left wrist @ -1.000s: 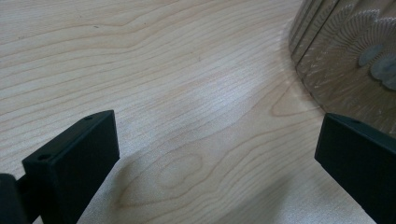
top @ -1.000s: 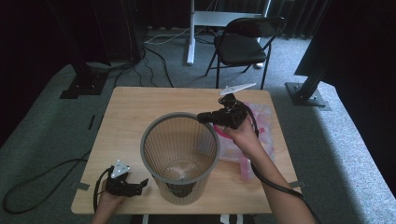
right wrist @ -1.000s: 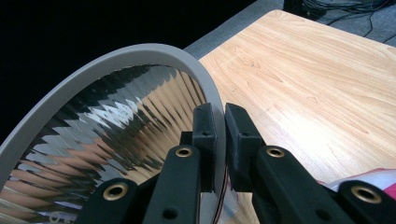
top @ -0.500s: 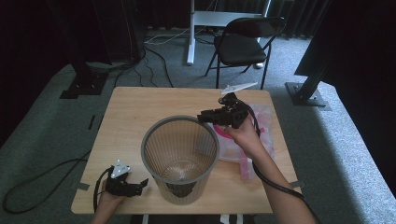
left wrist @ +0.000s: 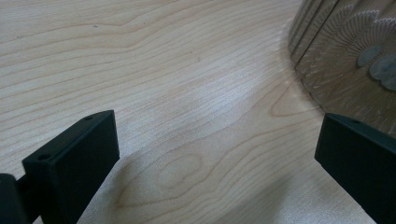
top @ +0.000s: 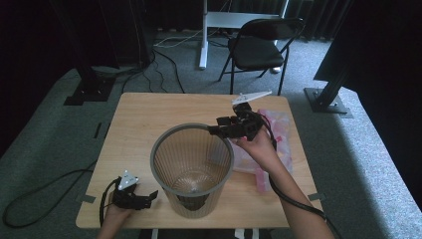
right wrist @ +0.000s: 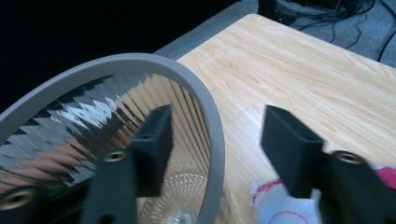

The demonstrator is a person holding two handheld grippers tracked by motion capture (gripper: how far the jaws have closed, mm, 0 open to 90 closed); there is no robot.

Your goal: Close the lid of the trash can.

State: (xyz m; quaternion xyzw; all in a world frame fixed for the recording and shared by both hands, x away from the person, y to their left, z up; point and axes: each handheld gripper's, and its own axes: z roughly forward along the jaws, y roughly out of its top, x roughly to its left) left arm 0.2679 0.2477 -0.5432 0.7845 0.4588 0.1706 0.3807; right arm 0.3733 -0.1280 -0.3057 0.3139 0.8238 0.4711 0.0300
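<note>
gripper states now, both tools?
Left tool: open, empty, low over the table.
Right tool: jaws just opening, nothing between them, at the bin rim.

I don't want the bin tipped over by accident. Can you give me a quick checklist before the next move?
1. Right gripper open, jaws just opened, nothing between them: ok.
2. Right gripper clear of the bin rim: not ok; jaws straddle the rim in its own view.
3. Bin upright on the table: ok.
4. Left gripper open, nothing held, resting beside the bin: ok.
5. Plastic bag on the table behind the right hand: ok.
6. Whatever fell inside the bin: cannot tell.
</note>
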